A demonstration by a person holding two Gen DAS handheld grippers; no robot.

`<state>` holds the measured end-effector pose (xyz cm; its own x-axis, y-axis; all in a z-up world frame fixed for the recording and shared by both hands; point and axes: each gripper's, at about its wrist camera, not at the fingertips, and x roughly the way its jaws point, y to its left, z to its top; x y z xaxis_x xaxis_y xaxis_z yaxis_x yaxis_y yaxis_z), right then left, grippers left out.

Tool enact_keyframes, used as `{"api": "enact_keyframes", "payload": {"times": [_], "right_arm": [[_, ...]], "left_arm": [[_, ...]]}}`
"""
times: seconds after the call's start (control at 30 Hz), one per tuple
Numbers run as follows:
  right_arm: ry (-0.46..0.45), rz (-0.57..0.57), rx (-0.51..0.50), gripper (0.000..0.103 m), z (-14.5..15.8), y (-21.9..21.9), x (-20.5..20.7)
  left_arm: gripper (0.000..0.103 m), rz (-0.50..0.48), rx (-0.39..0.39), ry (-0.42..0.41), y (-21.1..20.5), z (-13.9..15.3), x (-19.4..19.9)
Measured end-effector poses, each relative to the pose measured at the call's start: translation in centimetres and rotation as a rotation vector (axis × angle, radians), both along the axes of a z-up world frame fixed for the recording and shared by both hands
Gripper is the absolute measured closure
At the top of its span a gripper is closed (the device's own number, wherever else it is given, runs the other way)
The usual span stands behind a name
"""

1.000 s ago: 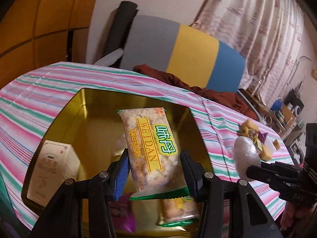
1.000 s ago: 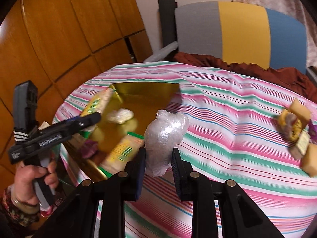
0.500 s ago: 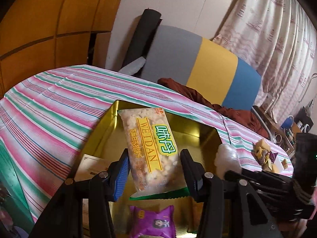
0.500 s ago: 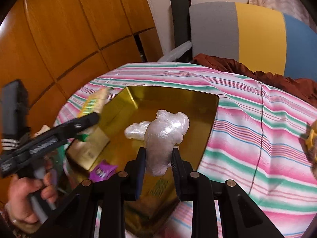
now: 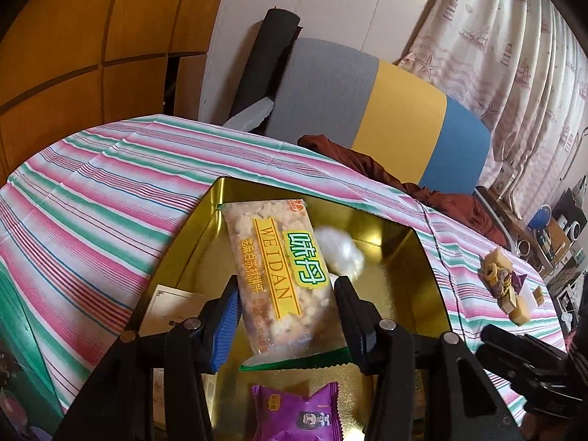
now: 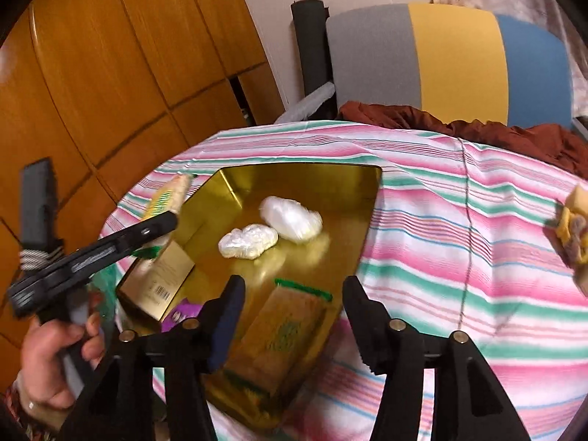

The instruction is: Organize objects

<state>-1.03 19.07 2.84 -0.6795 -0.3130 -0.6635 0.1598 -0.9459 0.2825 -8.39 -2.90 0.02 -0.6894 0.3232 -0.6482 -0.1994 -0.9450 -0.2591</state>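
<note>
My left gripper [image 5: 286, 312] is shut on a clear WEIDAN snack packet [image 5: 279, 272], held upright over the gold tin [image 5: 422, 279]. In the right wrist view that left gripper [image 6: 161, 220] hangs at the tin's left edge with the packet [image 6: 169, 194]. The right gripper [image 6: 294, 294] is above the tin's [image 6: 330, 180] near end. Its jaws are opening and nothing is between them. A white plastic-wrapped bundle [image 6: 292, 218], blurred, lies in the tin beside a second white bundle [image 6: 248, 240]. The bundle [image 5: 340, 253] also shows behind the held packet.
The tin also holds a flat box [image 6: 158, 275], a purple packet [image 5: 294, 415] and another snack packet [image 6: 283, 334]. A pile of small snacks [image 5: 503, 286] lies on the striped tablecloth [image 6: 459, 220] to the right. A grey, yellow and blue chair [image 6: 441, 62] stands behind the table.
The right gripper came over the tin, opened and let go of the white bundle, which now lies in the tin. The left gripper shifted sideways, still gripping the packet.
</note>
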Motion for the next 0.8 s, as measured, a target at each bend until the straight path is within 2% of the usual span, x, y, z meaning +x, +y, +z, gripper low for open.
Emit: {"api": "enact_keyframes", "payload": {"times": [0.27, 0.43, 0.63, 0.8], "right_arm": [[-0.018, -0.034, -0.039, 0.046, -0.4, 2.8, 2.7], [-0.007, -0.05, -0.034, 0.046, -0.1, 3.8, 3.5], [0.003, -0.065, -0.039, 0.046, 0.3, 5.0, 4.2], [0.014, -0.078, -0.044, 0.046, 0.6, 5.8, 4.8]], "left_arm": [[0.052, 0.01, -0.033, -0.016, 0.9, -0.2, -1.9], [0.052, 0.037, -0.099, -0.051, 1.4, -0.9, -4.6], [0.05, 0.08, -0.061, -0.127, 0.8, -1.9, -6.1], [0.049, 0.108, -0.022, -0.085, 0.8, -0.8, -3.8]]}}
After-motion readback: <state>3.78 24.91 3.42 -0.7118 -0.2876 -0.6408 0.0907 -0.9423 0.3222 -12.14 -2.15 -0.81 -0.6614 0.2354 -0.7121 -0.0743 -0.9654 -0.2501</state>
